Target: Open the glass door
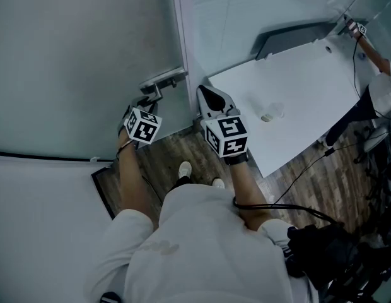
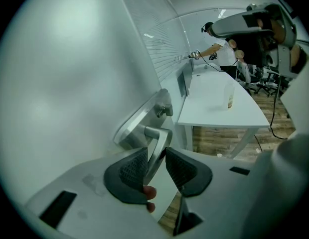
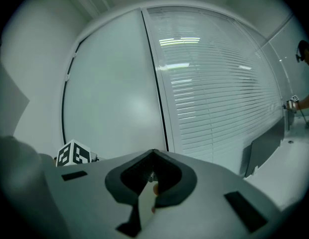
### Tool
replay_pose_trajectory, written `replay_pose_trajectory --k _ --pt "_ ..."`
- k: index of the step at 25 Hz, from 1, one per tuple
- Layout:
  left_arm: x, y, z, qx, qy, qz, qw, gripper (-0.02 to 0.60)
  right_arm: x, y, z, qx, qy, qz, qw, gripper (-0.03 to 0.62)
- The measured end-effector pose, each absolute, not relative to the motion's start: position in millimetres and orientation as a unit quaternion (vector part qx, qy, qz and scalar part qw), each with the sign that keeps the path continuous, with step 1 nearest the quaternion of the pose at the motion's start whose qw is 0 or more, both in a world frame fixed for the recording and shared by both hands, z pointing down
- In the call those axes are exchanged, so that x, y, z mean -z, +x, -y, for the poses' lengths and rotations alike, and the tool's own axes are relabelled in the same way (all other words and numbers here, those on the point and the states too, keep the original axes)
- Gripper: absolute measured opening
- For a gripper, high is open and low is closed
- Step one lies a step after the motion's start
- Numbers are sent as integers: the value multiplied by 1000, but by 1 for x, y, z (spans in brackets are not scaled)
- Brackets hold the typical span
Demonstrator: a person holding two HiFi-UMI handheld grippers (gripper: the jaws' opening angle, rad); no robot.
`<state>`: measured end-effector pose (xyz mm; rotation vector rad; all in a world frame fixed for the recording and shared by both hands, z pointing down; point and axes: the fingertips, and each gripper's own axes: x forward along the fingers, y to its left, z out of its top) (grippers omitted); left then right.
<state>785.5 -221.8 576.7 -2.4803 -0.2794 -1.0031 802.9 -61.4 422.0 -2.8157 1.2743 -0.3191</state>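
The frosted glass door [image 1: 82, 55] carries a silver lever handle [image 1: 163, 79] on a metal plate near its right edge. My left gripper [image 1: 145, 101] reaches that handle. In the left gripper view the lever [image 2: 157, 138] runs between the two dark pads [image 2: 134, 168], and my left gripper [image 2: 155, 158] is shut on it. A small lock knob [image 2: 164, 110] sits just above the lever. My right gripper [image 1: 211, 100] hangs beside the door edge, to the right of the handle. In its own view the right gripper [image 3: 152, 176] is shut with nothing in it and faces the door [image 3: 114, 93].
A white table [image 1: 296, 87] stands close on the right with a small bottle [image 1: 269, 113] on it. A glass wall with blinds [image 3: 219, 93] runs right of the door. Another person [image 1: 378, 74] works at the table's far end. Cables and chairs crowd the wooden floor [image 1: 321, 169].
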Motion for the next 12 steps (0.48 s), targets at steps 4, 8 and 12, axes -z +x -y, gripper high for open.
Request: replay_pose_trajectory --k 4,8,12 --pt "-577 776 217 369 -896 97 225 100 -421 796 56 100 -903 -417 20 -4" --pt "-576 762 207 369 -893 93 242 100 -419 784 44 101 -901 -422 24 -3" --pt "-577 754 200 374 -889 88 250 100 -422 775 34 103 -898 -427 22 -4"
